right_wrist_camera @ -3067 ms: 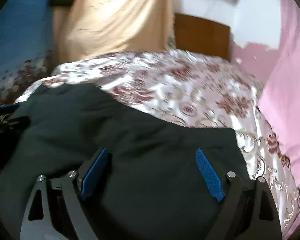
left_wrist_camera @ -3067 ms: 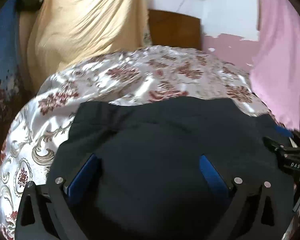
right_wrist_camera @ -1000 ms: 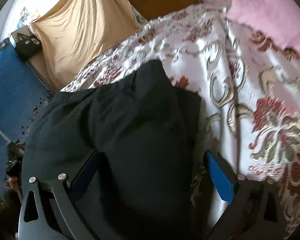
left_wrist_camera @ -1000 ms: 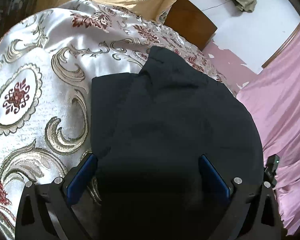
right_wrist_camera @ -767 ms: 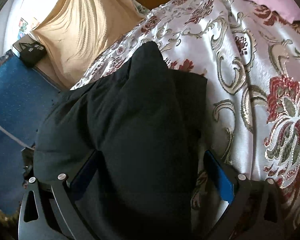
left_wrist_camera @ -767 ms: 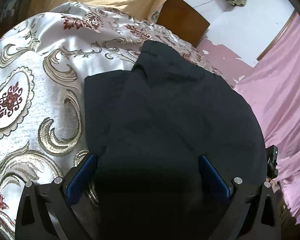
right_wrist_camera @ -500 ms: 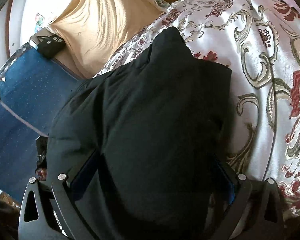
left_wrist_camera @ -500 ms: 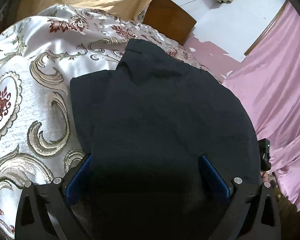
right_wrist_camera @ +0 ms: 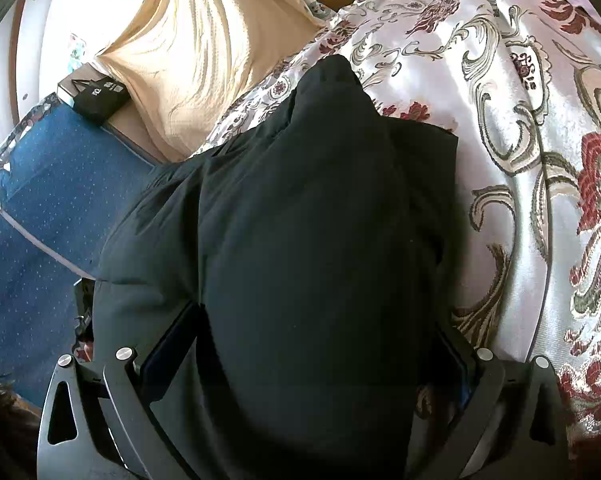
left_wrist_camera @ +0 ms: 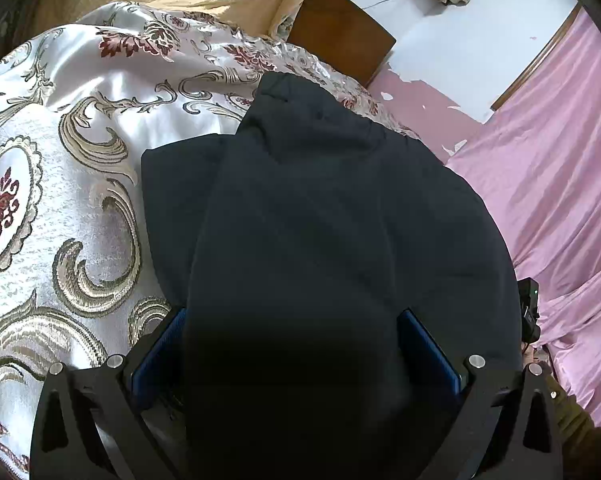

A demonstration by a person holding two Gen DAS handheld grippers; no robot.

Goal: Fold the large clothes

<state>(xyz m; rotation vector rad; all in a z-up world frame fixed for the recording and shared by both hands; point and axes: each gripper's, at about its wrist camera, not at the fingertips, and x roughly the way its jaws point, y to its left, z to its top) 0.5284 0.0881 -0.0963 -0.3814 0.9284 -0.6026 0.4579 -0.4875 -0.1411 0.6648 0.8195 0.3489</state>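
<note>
Satin bedspread (left_wrist_camera: pixel 60 184) with scrolls and red flowers fills the left of the left wrist view and the right of the right wrist view (right_wrist_camera: pixel 540 160). Pink curtain (left_wrist_camera: pixel 552 184) hangs down the right edge of the left view; a yellow cloth (right_wrist_camera: pixel 204 48) and a blue sheet (right_wrist_camera: pixel 40 200) take the upper left and left of the right view. The dark garment (left_wrist_camera: pixel 320 240) lies folded on the bedspread, filling the centre of both frames (right_wrist_camera: pixel 312 240), its narrow end toward the top. The left gripper (left_wrist_camera: pixel 296 344) stands spread, cloth bulging between its blue pads (left_wrist_camera: pixel 160 348). The right gripper (right_wrist_camera: pixel 304 352) is spread likewise, with the garment lying between its fingers (right_wrist_camera: pixel 168 344).
</note>
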